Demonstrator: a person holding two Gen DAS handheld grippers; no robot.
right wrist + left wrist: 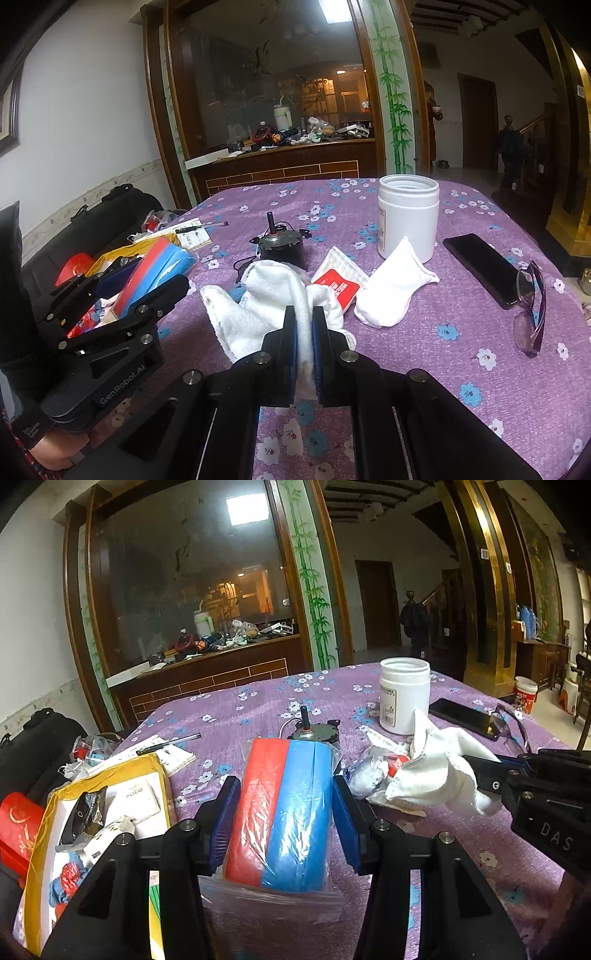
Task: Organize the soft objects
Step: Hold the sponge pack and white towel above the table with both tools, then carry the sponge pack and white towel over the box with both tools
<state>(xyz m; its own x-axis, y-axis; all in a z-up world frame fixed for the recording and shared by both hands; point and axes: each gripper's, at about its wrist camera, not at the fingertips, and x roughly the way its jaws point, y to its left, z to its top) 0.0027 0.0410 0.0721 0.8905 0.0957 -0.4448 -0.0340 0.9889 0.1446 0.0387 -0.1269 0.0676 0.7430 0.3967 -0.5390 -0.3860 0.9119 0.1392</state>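
My left gripper [284, 812] is shut on a clear bag holding a red and blue soft pack [284, 812], held above the purple flowered tablecloth [258, 701]. The pack also shows in the right wrist view [162, 266], in the left gripper [147, 284]. My right gripper [304, 332] is shut on a white towel [258, 295], pinching a fold of it above the cloth. In the left wrist view the towel [436, 768] hangs from the right gripper [476, 771]. A white sock [391, 291] and a red and white packet [336, 284] lie beside the towel.
A yellow-rimmed box [92, 775] of mixed items stands at the table's left edge. A small motor [280, 247], a white jar [406, 218], a black phone [480, 269], glasses [532, 314] and a pen on papers [199, 227] lie on the table.
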